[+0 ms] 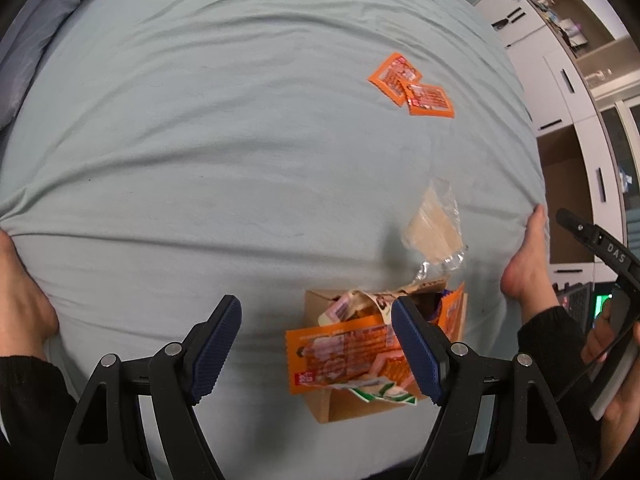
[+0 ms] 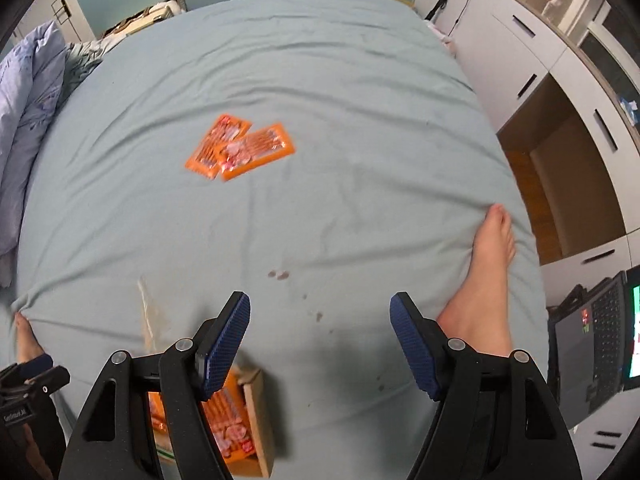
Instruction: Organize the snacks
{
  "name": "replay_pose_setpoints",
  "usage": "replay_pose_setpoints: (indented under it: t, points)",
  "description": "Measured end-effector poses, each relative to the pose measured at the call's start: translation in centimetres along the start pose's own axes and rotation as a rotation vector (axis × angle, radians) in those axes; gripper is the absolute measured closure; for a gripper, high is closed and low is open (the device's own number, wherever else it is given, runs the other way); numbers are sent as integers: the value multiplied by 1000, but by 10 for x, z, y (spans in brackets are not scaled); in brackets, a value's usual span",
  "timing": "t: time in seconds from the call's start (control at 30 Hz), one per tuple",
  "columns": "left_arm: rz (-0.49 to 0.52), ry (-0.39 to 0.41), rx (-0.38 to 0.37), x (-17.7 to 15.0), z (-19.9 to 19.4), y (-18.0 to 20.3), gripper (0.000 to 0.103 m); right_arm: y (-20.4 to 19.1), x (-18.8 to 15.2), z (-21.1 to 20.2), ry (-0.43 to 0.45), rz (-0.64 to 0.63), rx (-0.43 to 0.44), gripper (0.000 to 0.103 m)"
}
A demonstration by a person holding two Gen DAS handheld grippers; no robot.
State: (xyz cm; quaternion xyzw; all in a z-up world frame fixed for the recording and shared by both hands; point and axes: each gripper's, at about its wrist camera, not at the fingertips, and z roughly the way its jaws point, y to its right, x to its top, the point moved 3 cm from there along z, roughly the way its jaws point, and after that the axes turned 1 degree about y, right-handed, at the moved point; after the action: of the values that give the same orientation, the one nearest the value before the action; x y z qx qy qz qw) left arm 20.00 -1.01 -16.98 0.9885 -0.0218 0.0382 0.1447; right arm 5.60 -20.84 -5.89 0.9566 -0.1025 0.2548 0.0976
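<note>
Nearest the person, by the near edge of the bed (image 1: 240, 120), sits an open cardboard box (image 1: 348, 410) already stuffed with orange snack packets (image 1: 344, 354), one lying across its top. The left claw (image 1: 316, 350) hangs over the box with its jaws apart and nothing between the pads. The right claw (image 2: 320, 344) hovers beside the box, over bare sheet, jaws likewise spread and empty.

Just past the box lies a crumpled clear wrapper (image 1: 434, 224) with something pale in it. A bare foot (image 2: 486, 276) rests at the bed's right edge.

Farther out, toward the middle of the bed, two orange packets (image 2: 240, 148) lie flat and overlapping; these look like the next to go in. To do that well, I would send the right claw out, come down steeply on the upper packet's free edge, and pinch only that one so the sheet is not caught. The flat foil may slide, so a firm edge grip seems wise.
</note>
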Motion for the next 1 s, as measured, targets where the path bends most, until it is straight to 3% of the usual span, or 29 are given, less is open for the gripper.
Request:
replay_pose_setpoints:
  t: [0.13,0.3,0.47,0.63,0.7,0.73,0.8,1.0]
  points:
    - [-3,-24,15,5,8,-2,25,-9,1,18,-36,-1,85,31]
    - [47,-28,42,12,11,1,25,-25,18,78,-156,-14,233,31]
    - [147,-30,112,24,20,5,25,-41,65,141,-126,-62,126,31]
    - [211,-62,151,44,41,6,25,-74,110,197,-89,-187,124,31]
    - [222,-69,171,56,51,5,25,-90,118,225,-102,-292,108,31]
    - [222,-70,185,64,58,3,25,-96,119,238,-125,-328,98,25]
    - [218,-74,203,78,69,1,25,-106,123,257,-132,-357,123,0]
    - [237,-81,246,131,106,22,25,-103,116,266,-113,-332,201,4]
